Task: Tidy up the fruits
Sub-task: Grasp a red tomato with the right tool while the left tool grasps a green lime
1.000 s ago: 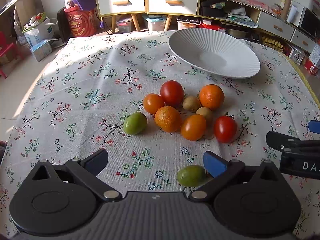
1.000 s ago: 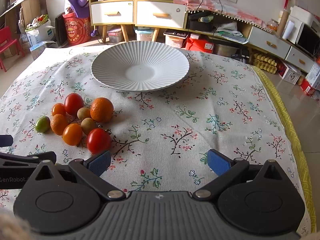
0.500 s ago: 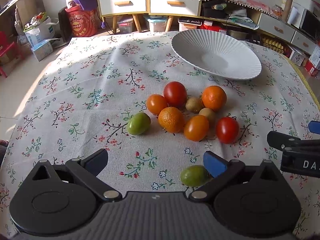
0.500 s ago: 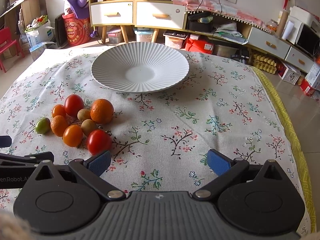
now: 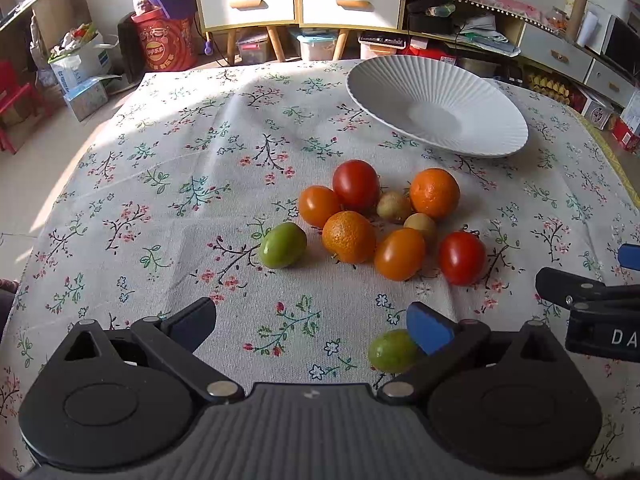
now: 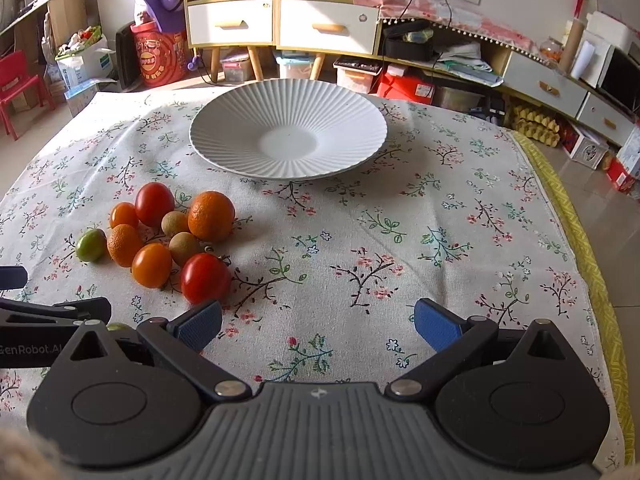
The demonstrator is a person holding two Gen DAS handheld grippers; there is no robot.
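Several small fruits lie clustered on the floral tablecloth: a red tomato, an orange, another orange, a green fruit and two brownish ones. A second green fruit lies apart, just under the right finger of my left gripper, which is open and holds nothing. The white ribbed plate stands beyond the cluster with nothing on it. My right gripper is open over bare cloth, its left finger close to the red tomato.
The table's right edge shows a yellow cloth border. Past the far edge stand white drawer cabinets, a red bucket and floor clutter. The other gripper's body sits at the right of the left wrist view.
The left gripper has drawn back slightly, so the fruits sit a little lower and farther from it. The right gripper view shifted slightly. Both stay open.
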